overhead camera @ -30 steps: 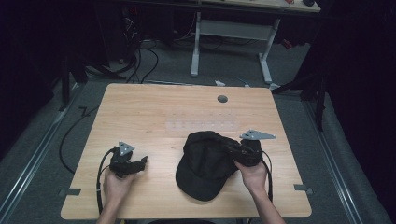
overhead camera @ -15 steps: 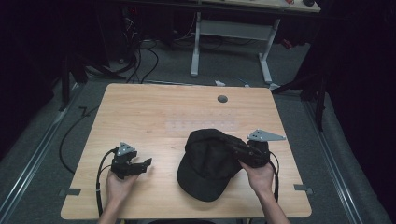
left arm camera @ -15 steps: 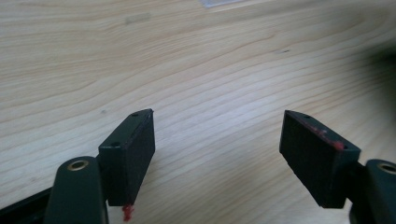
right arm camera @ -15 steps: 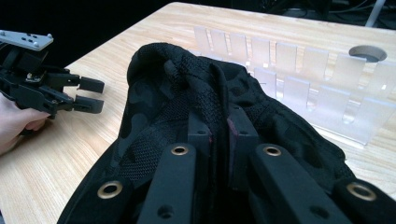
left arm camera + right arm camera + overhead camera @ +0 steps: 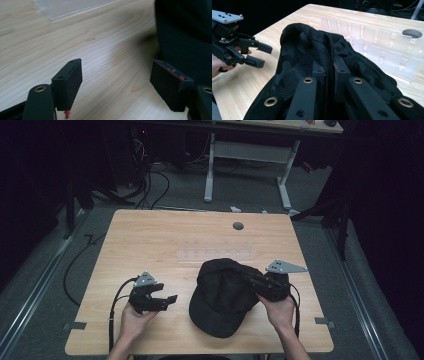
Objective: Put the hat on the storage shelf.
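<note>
Black cap (image 5: 223,295) is laid on the near-right part of the wooden table (image 5: 165,235). Long axis runs diagonally: brim toward the near edge and slightly left, crown toward the far right. Crown fabric is bunched and lifted at the right side.

Right gripper (image 5: 255,281) is clamped on the crown's mesh fabric; in the right gripper view the jaws are seen closed with a fold of cap (image 5: 312,50) pinched between them. It is held by the right hand (image 5: 278,310), just beside the table's right edge.

Left gripper (image 5: 170,299) is held low over the table by the left hand (image 5: 134,320), jaws spread apart, nothing between them. It is pointed toward the cap; a strip of bare wood is left between its tips and the brim. In the left gripper view the cap (image 5: 185,30) is seen at the right, past the right-hand jaw; contact cannot be told.

Brim tip lies near the near edge. Far half and left side of the table are open. A clear sheet (image 5: 215,254) lies flat beyond the cap; a round grommet hole (image 5: 238,226) is set near the far edge.
</note>
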A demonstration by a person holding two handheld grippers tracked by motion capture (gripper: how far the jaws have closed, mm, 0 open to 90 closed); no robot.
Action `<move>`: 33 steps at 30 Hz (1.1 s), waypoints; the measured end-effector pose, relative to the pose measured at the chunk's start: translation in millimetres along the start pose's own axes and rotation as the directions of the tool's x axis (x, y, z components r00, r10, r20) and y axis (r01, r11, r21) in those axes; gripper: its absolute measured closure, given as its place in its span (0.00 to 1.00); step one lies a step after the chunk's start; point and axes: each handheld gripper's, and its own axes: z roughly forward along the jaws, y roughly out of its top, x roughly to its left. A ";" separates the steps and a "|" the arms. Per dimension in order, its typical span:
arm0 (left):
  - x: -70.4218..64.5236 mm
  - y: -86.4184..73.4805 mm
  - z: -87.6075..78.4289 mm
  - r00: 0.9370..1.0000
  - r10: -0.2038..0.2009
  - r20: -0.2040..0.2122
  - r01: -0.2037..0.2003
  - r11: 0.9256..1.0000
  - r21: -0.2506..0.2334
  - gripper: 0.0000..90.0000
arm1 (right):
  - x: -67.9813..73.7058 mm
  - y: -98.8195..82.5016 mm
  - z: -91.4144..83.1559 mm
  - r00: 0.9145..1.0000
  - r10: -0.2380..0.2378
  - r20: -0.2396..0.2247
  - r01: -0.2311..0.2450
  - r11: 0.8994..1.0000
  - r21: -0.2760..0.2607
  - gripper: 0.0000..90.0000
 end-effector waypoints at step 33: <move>-36.8 27.2 19.9 0.966 0.081 0.246 -0.101 0.993 0.068 0.26 | 10.2 12.6 2.7 0.980 -0.113 -0.161 0.100 0.991 -0.091 0.92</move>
